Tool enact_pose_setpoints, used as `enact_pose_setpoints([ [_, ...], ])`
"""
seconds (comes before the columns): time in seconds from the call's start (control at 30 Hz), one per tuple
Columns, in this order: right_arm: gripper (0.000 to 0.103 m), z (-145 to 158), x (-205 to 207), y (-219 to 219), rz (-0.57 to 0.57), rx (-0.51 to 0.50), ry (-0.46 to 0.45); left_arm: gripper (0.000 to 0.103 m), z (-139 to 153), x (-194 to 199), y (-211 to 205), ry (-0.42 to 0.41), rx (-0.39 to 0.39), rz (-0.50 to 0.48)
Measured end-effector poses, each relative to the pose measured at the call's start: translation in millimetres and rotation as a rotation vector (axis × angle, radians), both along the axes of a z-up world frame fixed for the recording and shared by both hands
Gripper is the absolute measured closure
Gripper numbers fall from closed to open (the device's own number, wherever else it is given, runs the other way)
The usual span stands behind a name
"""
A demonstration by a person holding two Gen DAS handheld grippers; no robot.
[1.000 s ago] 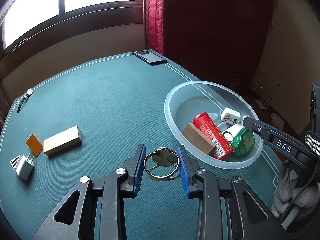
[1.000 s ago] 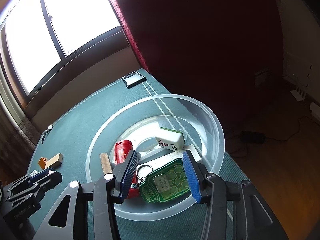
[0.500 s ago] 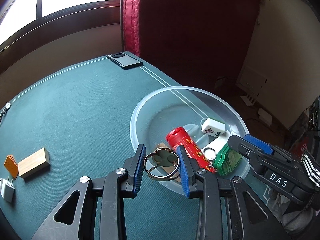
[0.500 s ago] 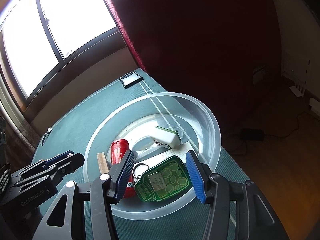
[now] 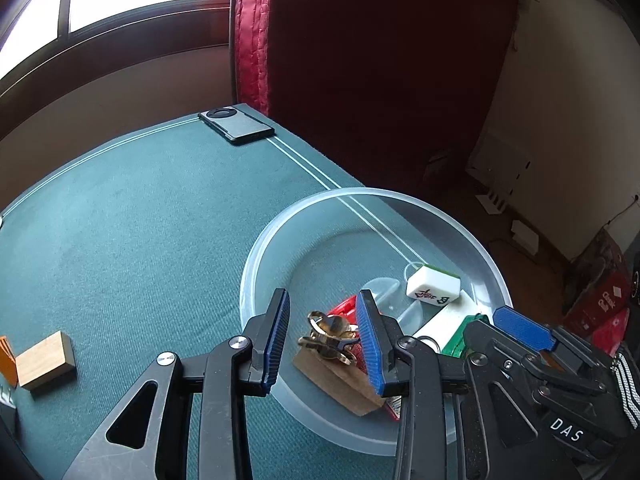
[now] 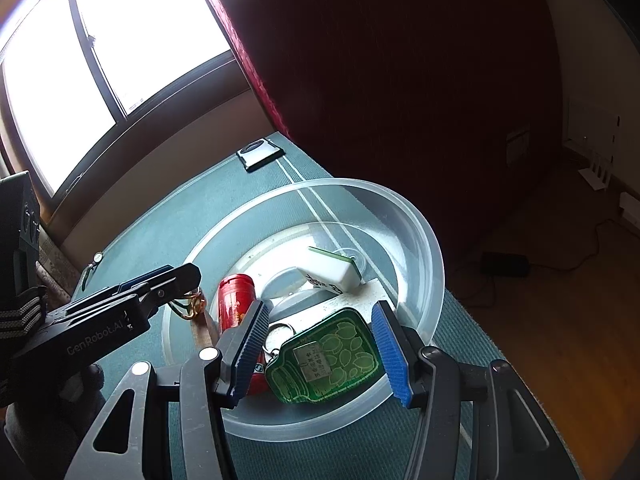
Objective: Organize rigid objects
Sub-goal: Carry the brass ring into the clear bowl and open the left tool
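Over a clear bowl (image 5: 256, 264) on a green table (image 5: 140, 216), the left gripper (image 5: 324, 340) is spread open, a brass ring (image 5: 330, 336) loose between its pads above a wooden block (image 5: 340, 384). The right gripper (image 6: 320, 348) hovers open around a green keychain (image 6: 324, 360) beside a red tube (image 6: 234, 300).

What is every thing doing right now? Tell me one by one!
left gripper: open, over the bowl.
brass ring: loose between the fingers, tilted.
right gripper: open, above the green keychain.
clear bowl: upright on the table.
mahjong tile: lying in the bowl.
phone: flat, face down.
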State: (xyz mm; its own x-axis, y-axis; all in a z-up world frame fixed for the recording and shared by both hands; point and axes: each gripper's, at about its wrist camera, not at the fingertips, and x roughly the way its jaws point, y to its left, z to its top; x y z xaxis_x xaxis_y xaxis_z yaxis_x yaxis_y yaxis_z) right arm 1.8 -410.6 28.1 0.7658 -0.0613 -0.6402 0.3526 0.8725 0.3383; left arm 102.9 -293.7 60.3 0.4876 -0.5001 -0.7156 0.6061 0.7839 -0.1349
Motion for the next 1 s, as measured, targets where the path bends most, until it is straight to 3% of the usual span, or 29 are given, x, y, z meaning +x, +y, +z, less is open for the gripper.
enact_pose_setpoints([
  [0.07,0.044,-0.1,0.0,-0.1,0.000,0.000,0.000,0.056,-1.0,0.1,3.4,-0.002,-0.002,0.009],
  [0.17,0.043,-0.5,0.7,0.3,0.000,-0.001,0.001,0.053,-2.9,-1.2,8.5,0.004,-0.004,0.019],
  [0.63,0.042,4.7,-0.3,15.3,0.018,-0.031,-0.010,0.047,-5.7,-8.1,32.4,-0.031,0.038,0.096],
  [1.0,0.041,7.9,-3.3,26.0,0.033,-0.045,-0.015,0.046,-3.3,-8.8,49.4,-0.028,0.025,0.130],
])
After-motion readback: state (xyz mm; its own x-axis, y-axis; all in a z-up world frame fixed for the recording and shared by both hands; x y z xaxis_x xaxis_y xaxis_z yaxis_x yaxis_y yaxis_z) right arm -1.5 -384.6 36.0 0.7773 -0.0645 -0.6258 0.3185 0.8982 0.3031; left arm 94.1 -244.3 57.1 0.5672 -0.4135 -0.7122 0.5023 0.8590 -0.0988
